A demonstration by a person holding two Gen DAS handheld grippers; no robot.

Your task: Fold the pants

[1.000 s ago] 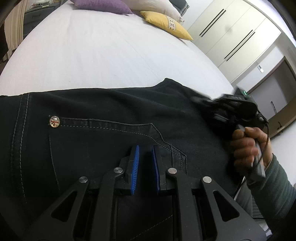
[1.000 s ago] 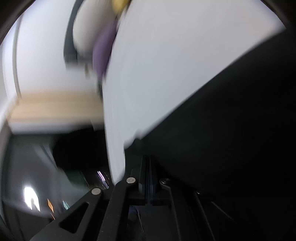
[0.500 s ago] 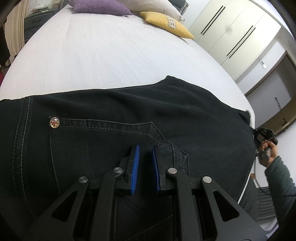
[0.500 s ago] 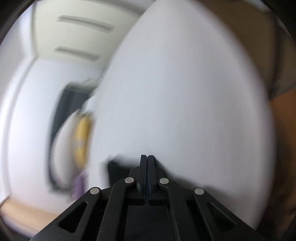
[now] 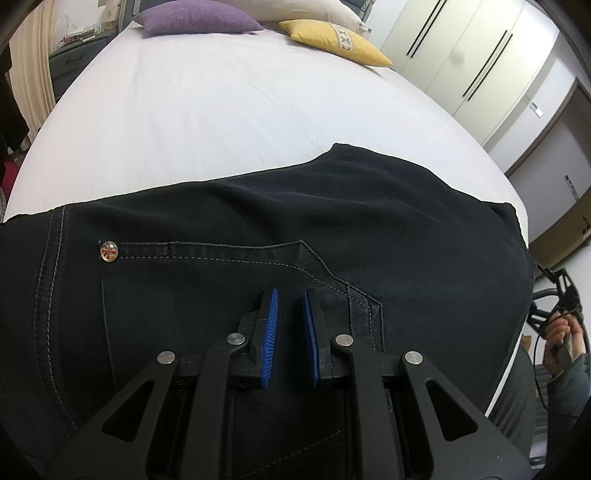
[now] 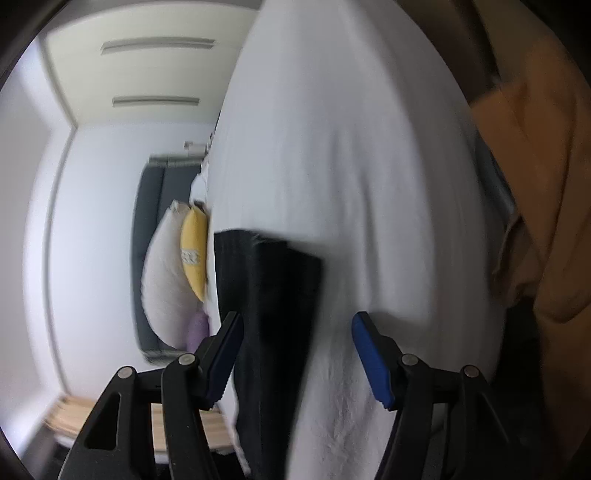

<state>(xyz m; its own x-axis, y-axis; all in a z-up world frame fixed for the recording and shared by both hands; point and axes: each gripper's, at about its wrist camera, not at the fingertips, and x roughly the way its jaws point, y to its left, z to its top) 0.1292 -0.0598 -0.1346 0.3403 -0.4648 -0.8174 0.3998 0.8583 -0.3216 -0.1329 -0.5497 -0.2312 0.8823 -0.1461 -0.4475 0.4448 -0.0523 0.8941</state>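
Black pants [image 5: 229, 266] lie flat across the near part of a white bed [image 5: 221, 103], a back pocket with a metal rivet [image 5: 109, 252] facing up. My left gripper [image 5: 290, 301] rests over the pocket, its blue pads a small gap apart with nothing between them. In the right wrist view, which is rolled sideways, my right gripper [image 6: 295, 328] is wide open and empty, off the bed's right end, with the pants' leg end [image 6: 273, 295] in front of it. The right gripper with its hand also shows in the left wrist view [image 5: 554, 306].
A purple pillow [image 5: 199, 16], a yellow pillow [image 5: 332, 40] and white pillows lie at the head of the bed. White wardrobes [image 5: 472, 55] stand to the right. A tan cloth [image 6: 535, 184] hangs by the bed's foot.
My right gripper let go of the pants' end, drew back off the bed's right side, rolled sideways and opened wide. The pants now lie flat. The left gripper has stayed put.
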